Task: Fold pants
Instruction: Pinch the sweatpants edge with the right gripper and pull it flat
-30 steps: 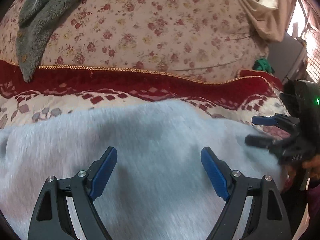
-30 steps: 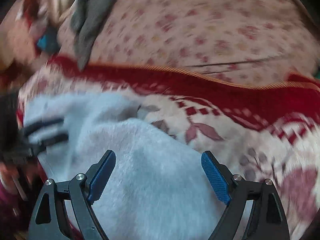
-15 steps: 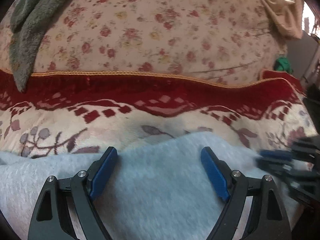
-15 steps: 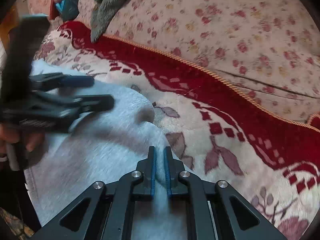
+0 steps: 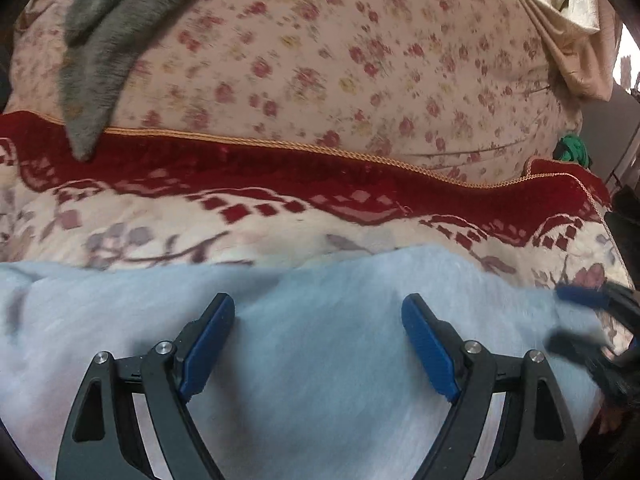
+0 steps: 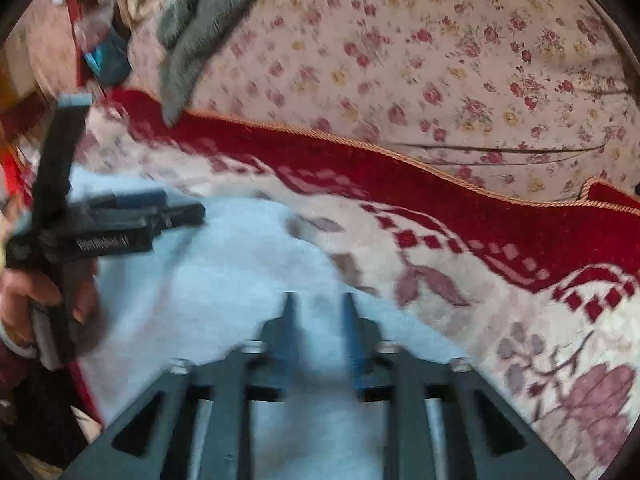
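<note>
Red-cream patterned blanket (image 5: 280,220) carries pale blue pants (image 5: 320,340); grey cloth (image 5: 104,60) behind.

Pants (image 5: 320,344): pale blue, plain, fleecy. Blanket (image 5: 280,184) under them: deep red border with gold cord edging, cream field with red checks and mauve flowers. Sheet (image 5: 320,60): pinkish cream with small red roses. Grey towel (image 5: 104,48). Gripper pads (image 5: 424,340): blue.

Both wrist views sat close over the pale blue pants (image 5: 320,360), angled down toward the floral cushion (image 6: 440,60). Both views shared the pants, the red blanket (image 5: 280,168) and the grey cloth (image 6: 192,20).
</note>
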A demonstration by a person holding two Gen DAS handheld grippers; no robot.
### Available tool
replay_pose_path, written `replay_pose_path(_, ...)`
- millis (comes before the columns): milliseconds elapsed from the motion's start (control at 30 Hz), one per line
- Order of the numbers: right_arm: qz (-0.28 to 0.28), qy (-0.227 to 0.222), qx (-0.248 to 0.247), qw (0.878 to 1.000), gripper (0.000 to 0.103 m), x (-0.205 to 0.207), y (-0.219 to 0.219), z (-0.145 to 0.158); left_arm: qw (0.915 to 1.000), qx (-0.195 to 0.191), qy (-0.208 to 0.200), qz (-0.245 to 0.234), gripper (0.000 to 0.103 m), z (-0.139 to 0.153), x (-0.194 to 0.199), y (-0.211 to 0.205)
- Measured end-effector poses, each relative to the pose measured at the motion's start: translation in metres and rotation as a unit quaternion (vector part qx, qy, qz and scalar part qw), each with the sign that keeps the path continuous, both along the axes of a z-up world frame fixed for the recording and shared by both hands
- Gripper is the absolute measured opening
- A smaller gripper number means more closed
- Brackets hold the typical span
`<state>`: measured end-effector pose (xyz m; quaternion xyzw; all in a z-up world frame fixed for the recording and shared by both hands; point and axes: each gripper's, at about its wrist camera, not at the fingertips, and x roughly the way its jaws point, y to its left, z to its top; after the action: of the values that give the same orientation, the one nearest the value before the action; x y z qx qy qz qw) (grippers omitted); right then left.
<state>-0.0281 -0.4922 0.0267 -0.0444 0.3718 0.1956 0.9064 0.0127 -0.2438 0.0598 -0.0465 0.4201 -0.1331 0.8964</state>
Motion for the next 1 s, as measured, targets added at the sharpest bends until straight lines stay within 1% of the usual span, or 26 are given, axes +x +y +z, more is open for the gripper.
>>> replay_pose_path(33, 0.001, -0.006, 0.018, 1.0, 0.095, -0.006, 0.003, 0.003, 1.0, 0.001, -0.002, 0.002, 0.085, 0.002, -0.005, 0.006)
replay_pose_path(100, 0.008, -0.013, 0.034, 0.999, 0.094, -0.013, 0.011, 0.007, 0.9996, 0.014, -0.01, 0.024, 0.085, 0.007, -0.019, 0.027)
replay_pose_path(200, 0.021, -0.013, 0.054, 0.998, 0.094, -0.021, 0.028, 0.01, 0.9989, 0.005, -0.018, 0.042, 0.085, 0.01, -0.033, 0.056)
replay_pose_path(267, 0.033, 0.0, 0.066, 0.997, 0.094, -0.022, 0.042, 0.007, 0.9974, 0.006, -0.022, 0.068, 0.085, 0.01, -0.04, 0.081)
replay_pose_path(333, 0.042, 0.011, 0.067, 0.997, 0.094, -0.021, 0.057, 0.004, 0.9959, 0.005, -0.023, 0.088, 0.085, 0.007, -0.043, 0.102)
replay_pose_path(400, 0.052, 0.011, 0.065, 0.997, 0.094, -0.022, 0.071, 0.003, 0.992, 0.015, -0.024, 0.123, 0.085, 0.003, -0.044, 0.125)
replay_pose_path(467, 0.067, 0.01, 0.06, 0.996, 0.094, -0.021, 0.092, 0.004, 0.9875, 0.018, -0.017, 0.156, 0.085, -0.004, -0.041, 0.146)
replay_pose_path(533, 0.08, 0.011, 0.057, 0.995, 0.094, -0.018, 0.113, 0.004, 0.9838, 0.009, 0.01, 0.179, 0.085, -0.018, -0.034, 0.167)
replay_pose_path(567, 0.088, 0.014, 0.053, 0.995, 0.094, -0.015, 0.129, 0.005, 0.9826, -0.011, 0.022, 0.184, 0.085, -0.025, -0.031, 0.179)
replay_pose_path(600, 0.094, 0.016, 0.052, 0.994, 0.094, -0.012, 0.141, 0.005, 0.9824, -0.024, 0.023, 0.184, 0.085, -0.028, -0.031, 0.184)
replay_pose_path(633, 0.102, 0.019, 0.051, 0.993, 0.094, -0.009, 0.152, 0.006, 0.9826, -0.026, 0.019, 0.183, 0.085, -0.028, -0.031, 0.187)
replay_pose_path(733, 0.115, 0.018, 0.047, 0.992, 0.094, -0.002, 0.18, 0.007, 0.9821, -0.027, 0.007, 0.186, 0.085, -0.017, -0.04, 0.192)
replay_pose_path(767, 0.118, 0.015, 0.042, 0.992, 0.094, 0.001, 0.194, 0.007, 0.9817, -0.025, -0.005, 0.189, 0.085, -0.011, -0.047, 0.196)
replay_pose_path(833, 0.123, 0.012, 0.032, 0.992, 0.094, 0.007, 0.214, 0.007, 0.9795, -0.006, -0.018, 0.201, 0.085, -0.002, -0.056, 0.205)
replay_pose_path(867, 0.124, 0.01, 0.026, 0.992, 0.094, 0.01, 0.223, 0.007, 0.9771, 0.003, -0.02, 0.212, 0.085, 0.001, -0.063, 0.215)
replay_pose_path(1000, 0.13, 0.001, 0.012, 0.991, 0.094, 0.022, 0.258, 0.006, 0.9696, 0.002, -0.014, 0.244, 0.085, 0.001, -0.08, 0.253)
